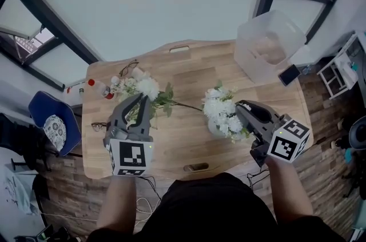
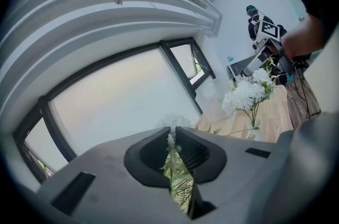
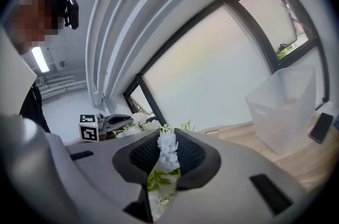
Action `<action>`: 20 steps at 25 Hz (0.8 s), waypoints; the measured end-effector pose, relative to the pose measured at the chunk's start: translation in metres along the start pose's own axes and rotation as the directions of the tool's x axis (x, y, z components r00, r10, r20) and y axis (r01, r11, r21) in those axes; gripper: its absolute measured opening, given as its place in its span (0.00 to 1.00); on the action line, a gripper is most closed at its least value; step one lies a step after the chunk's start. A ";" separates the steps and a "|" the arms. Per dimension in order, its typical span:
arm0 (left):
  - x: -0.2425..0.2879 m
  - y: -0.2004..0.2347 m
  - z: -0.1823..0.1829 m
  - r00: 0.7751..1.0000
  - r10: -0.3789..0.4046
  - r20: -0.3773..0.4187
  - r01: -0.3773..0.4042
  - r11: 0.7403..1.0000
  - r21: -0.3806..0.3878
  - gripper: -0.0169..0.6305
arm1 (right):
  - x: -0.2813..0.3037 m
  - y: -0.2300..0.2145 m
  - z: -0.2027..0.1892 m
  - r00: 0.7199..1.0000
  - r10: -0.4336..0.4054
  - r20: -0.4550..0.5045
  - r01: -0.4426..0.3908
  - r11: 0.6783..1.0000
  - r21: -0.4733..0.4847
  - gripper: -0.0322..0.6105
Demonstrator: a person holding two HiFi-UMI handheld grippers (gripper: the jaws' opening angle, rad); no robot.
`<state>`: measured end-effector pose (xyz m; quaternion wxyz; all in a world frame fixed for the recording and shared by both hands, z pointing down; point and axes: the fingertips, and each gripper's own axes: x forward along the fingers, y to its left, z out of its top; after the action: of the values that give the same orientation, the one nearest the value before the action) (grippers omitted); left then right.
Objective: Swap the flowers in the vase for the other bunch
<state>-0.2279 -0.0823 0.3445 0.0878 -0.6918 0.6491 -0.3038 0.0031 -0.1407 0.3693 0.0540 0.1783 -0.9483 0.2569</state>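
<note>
A loose bunch of white flowers (image 1: 144,87) with green leaves hangs over the left of the wooden table (image 1: 189,66). My left gripper (image 1: 143,100) is shut on its stems. In the left gripper view the green stems (image 2: 174,164) are pinched between the jaws. The other white bunch (image 1: 222,111) stands in a small pale vase (image 1: 214,130), mostly hidden under the blooms. My right gripper (image 1: 241,107) is shut on this bunch from the right. White blossoms (image 3: 167,150) fill the gap between its jaws. The left gripper view also shows that bunch (image 2: 244,95), its vase (image 2: 256,127) and the right gripper (image 2: 258,61).
A translucent plastic bin (image 1: 269,43) sits at the table's far right, with a dark phone (image 1: 289,75) beside it. Glasses (image 1: 128,68) and a red-capped bottle (image 1: 100,88) lie at the far left; another pair of glasses (image 1: 98,126) is near the left edge. A blue chair (image 1: 52,125) stands left.
</note>
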 end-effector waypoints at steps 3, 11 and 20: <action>-0.006 0.006 0.012 1.000 0.011 0.021 -0.011 1.000 -0.004 0.07 | -0.005 0.006 0.020 0.998 0.018 0.061 -0.018 1.000 0.001 0.19; -0.022 0.016 0.030 0.996 0.022 0.084 -0.023 1.000 0.018 0.07 | -0.012 0.021 0.054 0.988 0.014 0.151 -0.008 0.999 -0.042 0.19; -0.027 0.013 0.050 0.990 -0.005 0.144 0.002 1.000 0.020 0.07 | -0.039 0.045 0.107 0.959 -0.002 0.283 0.031 0.995 -0.098 0.19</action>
<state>-0.2117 -0.0724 0.2898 0.1405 -0.7123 0.6368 -0.2595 0.0219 -0.1470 0.2484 -0.0706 0.2182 -0.9566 0.1798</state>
